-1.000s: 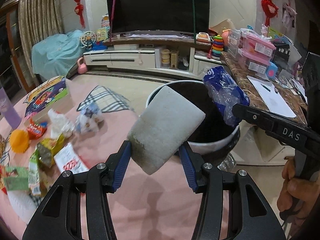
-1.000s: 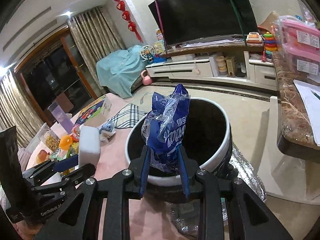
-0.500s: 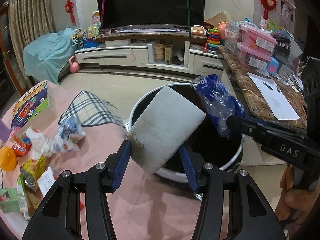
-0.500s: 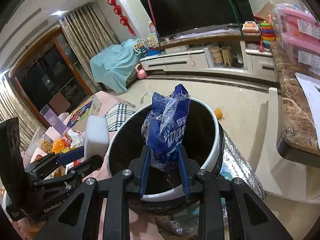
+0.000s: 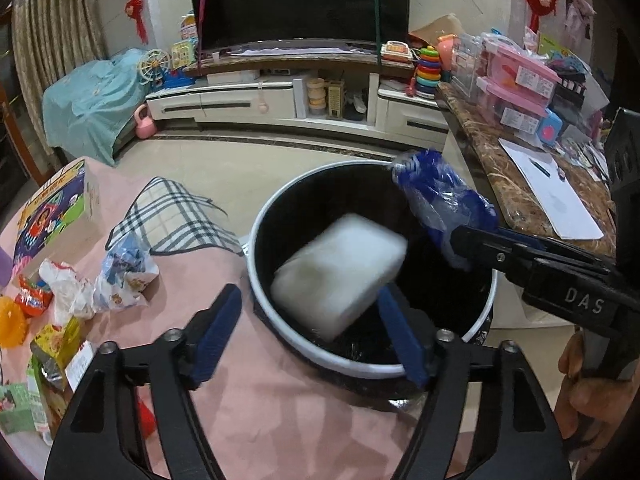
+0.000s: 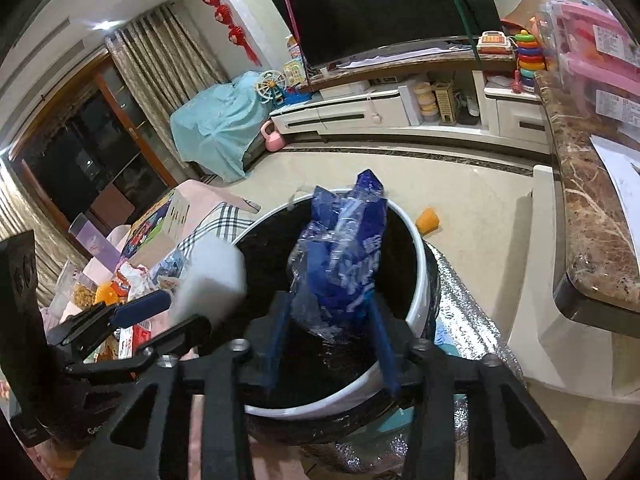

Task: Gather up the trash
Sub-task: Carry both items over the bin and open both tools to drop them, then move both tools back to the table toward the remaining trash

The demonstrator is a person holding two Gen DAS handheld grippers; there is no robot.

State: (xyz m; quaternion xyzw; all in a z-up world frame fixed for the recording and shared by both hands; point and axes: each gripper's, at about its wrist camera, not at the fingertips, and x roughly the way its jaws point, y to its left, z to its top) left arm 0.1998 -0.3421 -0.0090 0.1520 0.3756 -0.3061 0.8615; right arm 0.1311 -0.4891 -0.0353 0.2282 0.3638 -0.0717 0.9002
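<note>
Two grippers hang over the same bin (image 5: 256, 256), both with their jaws opening. Closest in the left wrist view, the left gripper (image 5: 310, 330) has its blue pads spread wide, and the white foam block (image 5: 340, 272) sits blurred between them above the bin's black inside, clear of the left pad and close against the right one. In the right wrist view the right gripper (image 6: 328, 344) holds its pads apart on either side of the crumpled blue plastic bag (image 6: 340, 256), which stands upright between them over the bin; whether the pads touch it cannot be told. A hand (image 5: 592, 396) grips the right tool's handle at the frame edge. The bin stands at the edge of a pink tablecloth (image 5: 248, 408), with shiny foil under its base. Farther left on the cloth lie more wrappers (image 5: 104, 284), a plaid cloth (image 5: 176, 216) and a colourful box (image 5: 52, 212). An orange cup (image 6: 427, 220) lies on the floor beyond the bin. At the far wall a big dark television (image 5: 300, 0) stands on a low white cabinet (image 5: 240, 100), with a marble counter (image 5: 504, 184) running along the right.
</note>
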